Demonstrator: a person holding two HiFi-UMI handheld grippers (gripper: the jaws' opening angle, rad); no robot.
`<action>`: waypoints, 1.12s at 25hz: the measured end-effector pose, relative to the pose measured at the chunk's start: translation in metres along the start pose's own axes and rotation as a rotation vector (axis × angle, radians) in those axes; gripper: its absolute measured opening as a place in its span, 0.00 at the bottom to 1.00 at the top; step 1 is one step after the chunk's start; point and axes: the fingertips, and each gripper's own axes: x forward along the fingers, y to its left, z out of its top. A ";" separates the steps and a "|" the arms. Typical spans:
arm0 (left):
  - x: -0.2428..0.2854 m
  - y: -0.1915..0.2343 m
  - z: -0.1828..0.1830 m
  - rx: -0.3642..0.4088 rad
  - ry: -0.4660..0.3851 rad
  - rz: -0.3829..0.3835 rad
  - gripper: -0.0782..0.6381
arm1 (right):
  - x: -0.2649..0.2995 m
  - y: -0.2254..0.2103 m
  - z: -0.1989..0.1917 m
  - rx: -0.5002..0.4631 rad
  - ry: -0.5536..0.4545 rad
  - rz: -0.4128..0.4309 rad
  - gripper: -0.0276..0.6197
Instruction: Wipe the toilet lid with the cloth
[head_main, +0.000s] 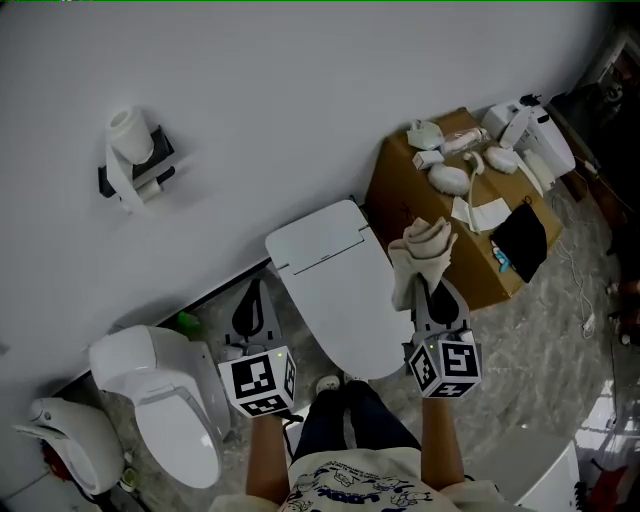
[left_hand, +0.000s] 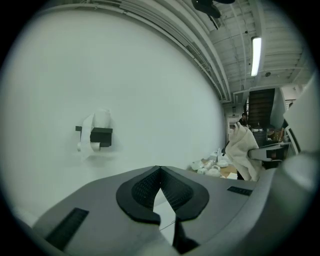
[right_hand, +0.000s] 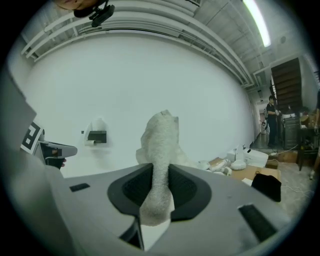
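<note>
Head view frames are centred on a white toilet whose closed toilet lid lies just below the middle of the frame, its hinge end set against the white wall. The cream cloth is seen bunched above the right edge of the lid, held up clear of it by the right gripper. In the right gripper view, the jaws are clenched on the cloth. Its bulk stands up above the pads and a short tail hangs down between them.

The left gripper is held beside the left edge of the lid, over the floor. In the left gripper view, its jaws are closed tip to tip with nothing gripped. A sliver of the lid is seen through the gap below the pads. The cloth is visible at the right of that frame.

A toilet paper holder is mounted on the wall at the upper left of the head view, with a strip of paper hanging from the roll. A cardboard box is placed to the upper right of the lid, with white objects and a black item laid on it. A second toilet is seen at the lower left, with its lid raised.
</note>
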 end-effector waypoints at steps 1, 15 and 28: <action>0.005 0.000 -0.004 0.003 0.009 0.005 0.11 | 0.007 -0.002 -0.004 0.001 0.008 0.006 0.17; 0.089 0.001 -0.071 0.014 0.168 0.084 0.11 | 0.131 -0.034 -0.071 -0.033 0.166 0.109 0.17; 0.128 0.010 -0.159 0.029 0.291 0.109 0.11 | 0.226 -0.048 -0.198 -0.079 0.345 0.189 0.17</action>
